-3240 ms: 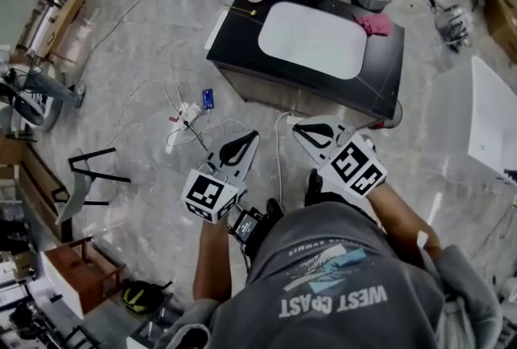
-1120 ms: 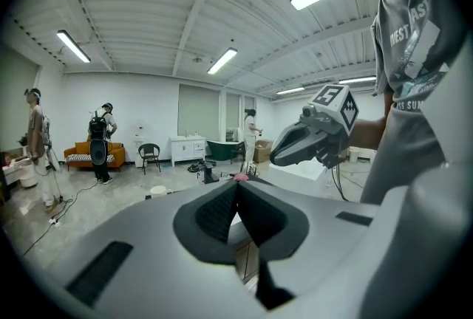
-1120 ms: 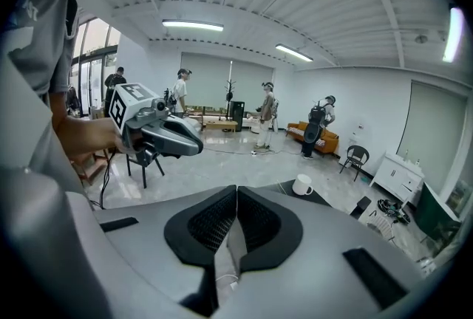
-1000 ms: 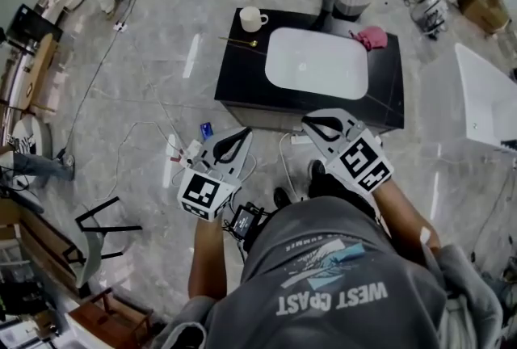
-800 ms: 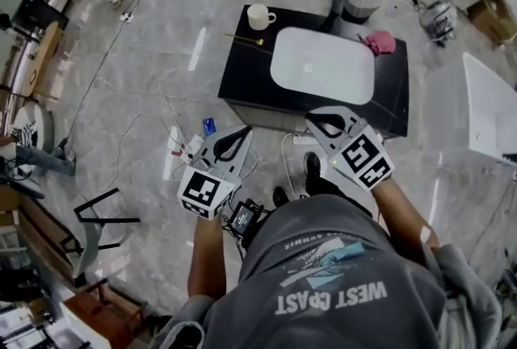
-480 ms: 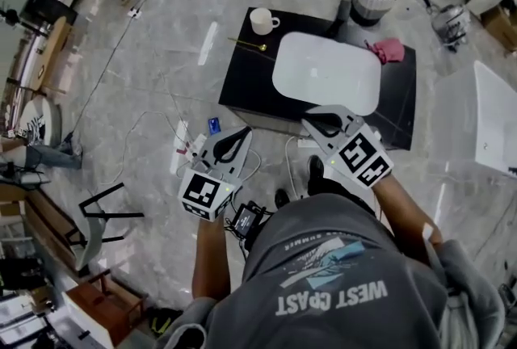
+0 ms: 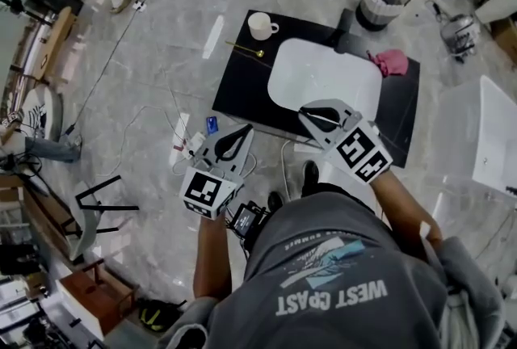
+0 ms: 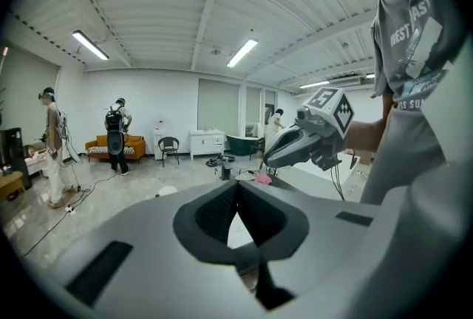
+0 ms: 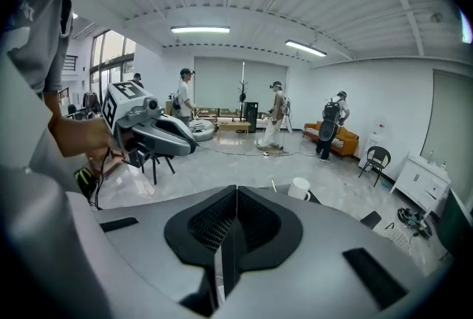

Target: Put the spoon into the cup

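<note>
1. The spoon (image 7: 246, 49) is only a thin gold sliver on the black table (image 7: 242, 89); its bowl is too small to make out.
2. The right gripper (image 7: 307, 115) covers the white tray's (image 7: 323, 77) near edge.
3. In the right gripper view, that gripper's body hides the cup's (image 9: 299, 188) base.

Grey marble floor (image 7: 145, 24), white walls (image 8: 159, 100), ceiling strip lights (image 8: 92, 45), orange sofa (image 8: 94, 145) in bg.
</note>
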The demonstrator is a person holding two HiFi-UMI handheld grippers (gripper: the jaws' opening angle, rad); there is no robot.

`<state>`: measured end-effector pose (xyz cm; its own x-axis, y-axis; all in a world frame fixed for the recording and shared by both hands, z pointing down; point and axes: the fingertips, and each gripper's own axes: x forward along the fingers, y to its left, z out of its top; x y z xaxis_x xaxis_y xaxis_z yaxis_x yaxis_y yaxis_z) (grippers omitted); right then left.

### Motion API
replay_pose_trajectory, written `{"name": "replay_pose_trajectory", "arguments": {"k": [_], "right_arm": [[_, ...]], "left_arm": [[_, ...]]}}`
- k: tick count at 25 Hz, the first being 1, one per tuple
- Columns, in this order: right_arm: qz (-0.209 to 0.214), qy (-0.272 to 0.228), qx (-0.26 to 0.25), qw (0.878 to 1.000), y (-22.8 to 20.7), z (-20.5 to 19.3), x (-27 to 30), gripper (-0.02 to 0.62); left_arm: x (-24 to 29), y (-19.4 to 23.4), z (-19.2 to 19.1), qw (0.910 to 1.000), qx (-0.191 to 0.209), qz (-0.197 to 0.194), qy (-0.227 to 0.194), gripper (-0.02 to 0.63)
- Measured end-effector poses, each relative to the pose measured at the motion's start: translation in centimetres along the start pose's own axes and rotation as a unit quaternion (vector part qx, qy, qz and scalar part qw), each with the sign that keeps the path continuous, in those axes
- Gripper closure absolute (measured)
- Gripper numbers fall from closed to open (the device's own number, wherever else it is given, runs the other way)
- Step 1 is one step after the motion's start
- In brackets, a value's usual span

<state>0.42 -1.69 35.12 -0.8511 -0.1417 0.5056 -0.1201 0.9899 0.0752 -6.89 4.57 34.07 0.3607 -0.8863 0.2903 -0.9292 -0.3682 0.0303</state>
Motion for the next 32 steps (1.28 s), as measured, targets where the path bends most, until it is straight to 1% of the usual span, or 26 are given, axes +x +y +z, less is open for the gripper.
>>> {"name": "replay_pose_trajectory", "arguments": {"k": [3, 6, 9, 10, 12, 13, 14, 15, 17, 20, 22, 25, 28, 32], "right_arm": [[0.007, 0.002, -0.001, 1.000, -0.9, -0.4, -0.1, 0.563], [0.019, 0.002, 0.001, 1.000, -1.4, -0.8, -0.3, 0.563], [0.034, 0.000, 0.014, 0.999, -2.4, -1.7, -0.1, 0.563], [0.038, 0.002, 0.022, 0.999, -2.9, -2.1, 0.3, 0.563], [0.036, 0.001, 0.035, 0.999, -3.4, -2.8, 0.9, 0.563], [0.031, -0.001, 0.038, 0.999, -3.2, -3.1, 1.0, 0.563], [0.026, -0.002, 0.042, 0.999, -3.0, -3.4, 1.0, 0.563], [0.020, -0.002, 0.048, 0.999, -2.9, -3.9, 1.1, 0.563], [0.006, 0.010, 0.062, 0.998, -3.2, -4.9, 1.6, 0.563], [-0.015, 0.022, 0.066, 0.997, -3.6, -4.7, 2.5, 0.563], [-0.030, 0.015, 0.064, 0.997, -4.0, -3.1, 3.1, 0.563], [-0.063, 0.004, 0.063, 0.996, -6.0, -0.6, 3.8, 0.563], [-0.087, -0.003, 0.069, 0.994, -7.3, 0.9, 4.5, 0.563], [-0.107, -0.002, 0.076, 0.991, -7.7, 1.5, 5.6, 0.563]], "left_arm": [[0.7, 0.2, 0.1, 0.9999, -0.005, 0.009, 0.002, 0.603], [0.9, 0.2, 0.2, 0.9997, -0.005, 0.020, 0.013, 0.603], [1.8, 0.3, 0.4, 0.9993, -0.014, 0.030, 0.018, 0.603], [2.3, 0.4, 0.2, 0.9991, -0.023, 0.030, 0.021, 0.603], [3.3, -0.3, -0.3, 0.9988, -0.039, 0.010, 0.027, 0.603], [3.5, -1.0, -0.6, 0.9989, -0.037, -0.005, 0.029, 0.603], [3.5, -1.4, -0.8, 0.9990, -0.025, -0.017, 0.033, 0.603], [3.6, -1.3, -1.0, 0.9990, -0.007, -0.023, 0.038, 0.603], [3.7, 0.3, -1.1, 0.9985, 0.020, -0.021, 0.045, 0.603], [3.6, 4.0, -0.4, 0.9991, 0.016, -0.024, 0.031, 0.603], [3.4, 6.2, 0.3, 0.9991, 0.019, -0.030, 0.022, 0.603], [3.8, 9.3, 1.6, 0.9987, 0.031, -0.037, 0.016, 0.603], [4.4, 11.1, 2.2, 0.9980, 0.035, -0.052, 0.012, 0.603], [5.4, 12.9, 2.0, 0.9968, 0.037, -0.071, 0.008, 0.603]]}}
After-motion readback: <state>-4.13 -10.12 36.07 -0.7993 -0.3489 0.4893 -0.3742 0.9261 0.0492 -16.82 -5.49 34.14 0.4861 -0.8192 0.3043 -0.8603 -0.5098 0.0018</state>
